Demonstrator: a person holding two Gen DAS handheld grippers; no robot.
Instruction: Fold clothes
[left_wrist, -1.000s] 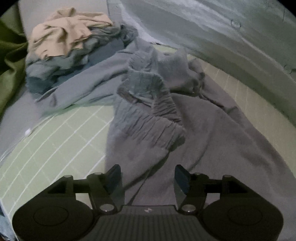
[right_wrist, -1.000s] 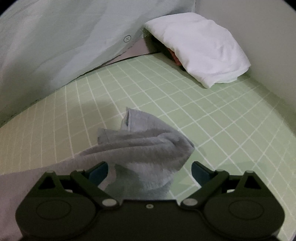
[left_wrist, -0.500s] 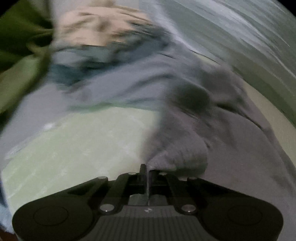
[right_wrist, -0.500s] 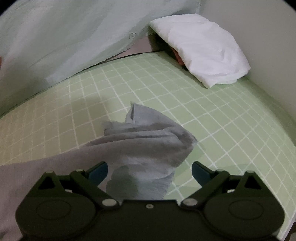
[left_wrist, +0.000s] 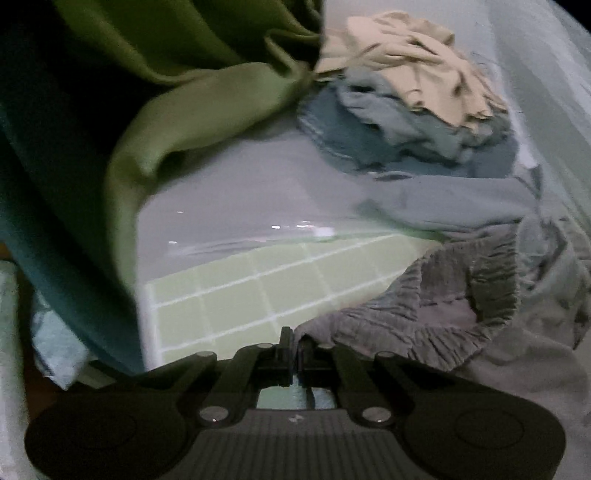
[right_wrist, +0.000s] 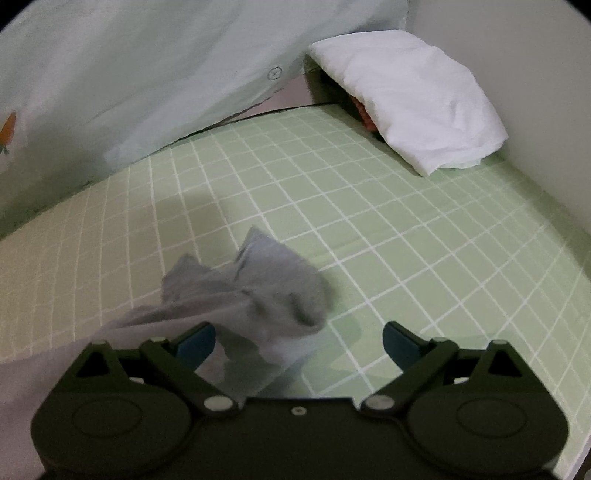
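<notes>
My left gripper (left_wrist: 295, 345) is pinched tight on the near edge of the grey garment (left_wrist: 480, 332), right by its gathered elastic waistband (left_wrist: 443, 295), so I judge them to be soft trousers. The cloth runs off to my right across the green checked sheet (left_wrist: 258, 288) and lies rumpled there, not flat.

My right gripper (right_wrist: 299, 341) stands wide, its jaws well apart with nothing between them. Just beyond it the other end of the grey garment (right_wrist: 258, 295) sits bunched and creased on the sheet (right_wrist: 406, 240); it is blurred, so I cannot tell whether it is a leg hem.

As for progress: this piece is neither spread flat nor folded. It is held at one end and loose at the other. I would guess I am straightening it out, with the folds themselves to come, though a bunched piece could equally be mid-fold.

At the far right of my left view lies a heap of other clothes (left_wrist: 406, 99), beige on top of blue ones, crumpled rather than stacked. That suggests more pieces wait. I see no tidy folded stack in either view.

A green cloth (left_wrist: 192, 103) hangs at far left, and a white pillow (right_wrist: 406, 96) rests at the far right of the bed.
</notes>
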